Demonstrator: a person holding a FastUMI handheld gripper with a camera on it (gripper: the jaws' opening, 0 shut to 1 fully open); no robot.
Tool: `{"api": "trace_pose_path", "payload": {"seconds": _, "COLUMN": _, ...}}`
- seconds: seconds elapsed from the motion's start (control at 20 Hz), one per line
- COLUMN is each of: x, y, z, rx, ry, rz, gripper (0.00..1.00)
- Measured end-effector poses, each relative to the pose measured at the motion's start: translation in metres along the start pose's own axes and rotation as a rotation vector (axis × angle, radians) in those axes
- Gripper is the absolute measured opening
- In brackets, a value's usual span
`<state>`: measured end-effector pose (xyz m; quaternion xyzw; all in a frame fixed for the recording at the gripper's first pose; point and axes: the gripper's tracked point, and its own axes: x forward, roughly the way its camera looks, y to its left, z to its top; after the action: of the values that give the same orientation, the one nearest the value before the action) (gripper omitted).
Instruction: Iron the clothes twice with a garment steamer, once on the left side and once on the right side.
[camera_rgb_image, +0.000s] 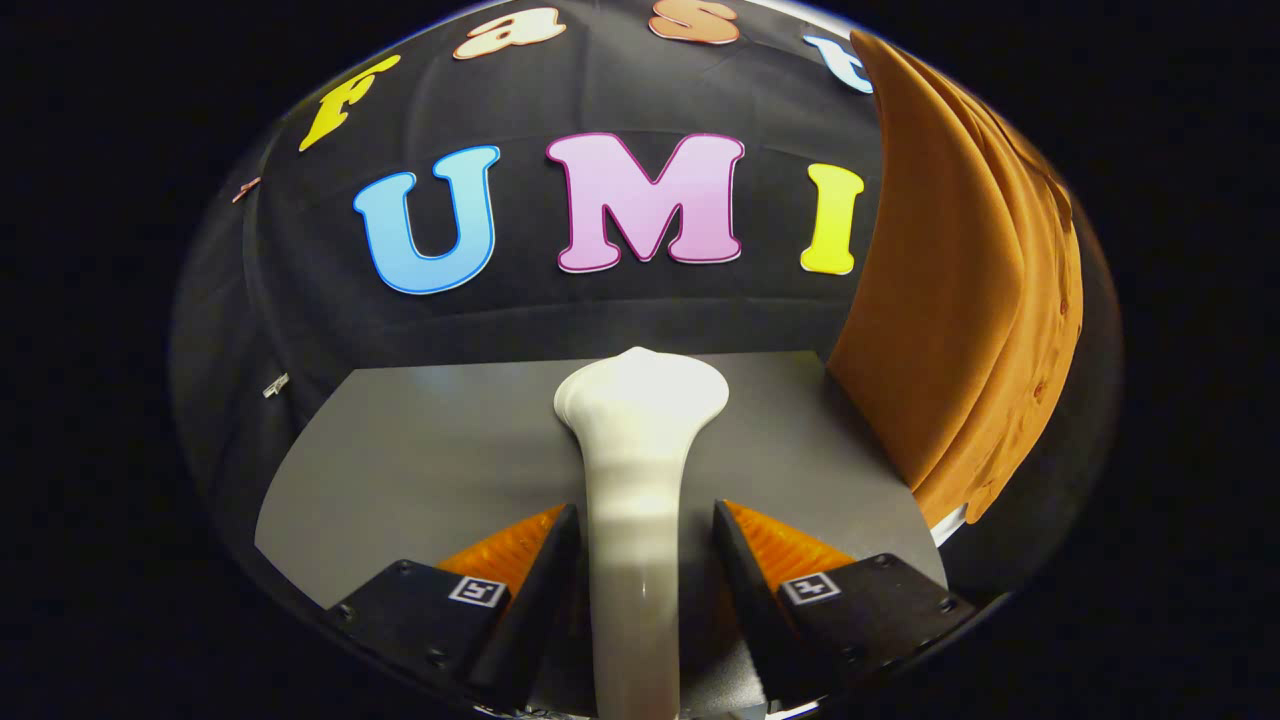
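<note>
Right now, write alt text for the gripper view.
A white garment steamer lies between the gripper fingers, handle toward the camera, head ahead on a grey table. An orange garment hangs beyond the fingers, beside the steamer.

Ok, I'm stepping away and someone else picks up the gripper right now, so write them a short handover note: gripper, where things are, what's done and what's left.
Gripper: fingers on either side of the white garment steamer's handle; a firm clamp cannot be confirmed.
Steamer: head points forward, beyond the fingertips, over the grey table.
Clothes: the orange garment hangs to the right of the steamer, ahead of the fingers; the head is apart from it.
Done: steamer is between the fingers; no pass can be confirmed.
Left: likely both passes, left side and right side.
</note>
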<state>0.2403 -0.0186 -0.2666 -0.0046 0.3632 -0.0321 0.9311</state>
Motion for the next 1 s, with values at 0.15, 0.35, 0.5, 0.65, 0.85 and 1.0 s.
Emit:
{"api": "trace_pose_path", "payload": {"seconds": 0.15, "x": -0.003, "y": 0.007, "z": 0.002, "rx": -0.028, "ry": 0.011, "rz": 0.011, "gripper": 0.62}}
{"api": "trace_pose_path", "payload": {"seconds": 0.35, "x": 0.000, "y": 0.005, "z": 0.002, "rx": -0.032, "ry": 0.006, "rz": 0.008, "gripper": 0.44}}
{"api": "trace_pose_path", "payload": {"seconds": 0.5, "x": -0.010, "y": 0.005, "z": 0.009, "rx": -0.035, "ry": -0.028, "rz": 0.011, "gripper": 0.40}}
{"api": "trace_pose_path", "payload": {"seconds": 0.65, "x": -0.027, "y": 0.007, "z": 0.017, "rx": -0.055, "ry": -0.075, "rz": 0.013, "gripper": 0.40}}
{"api": "trace_pose_path", "payload": {"seconds": 0.85, "x": -0.057, "y": 0.001, "z": 0.030, "rx": -0.036, "ry": -0.154, "rz": -0.023, "gripper": 0.39}}
{"api": "trace_pose_path", "payload": {"seconds": 1.0, "x": -0.086, "y": -0.002, "z": 0.034, "rx": -0.022, "ry": -0.204, "rz": -0.043, "gripper": 0.39}}
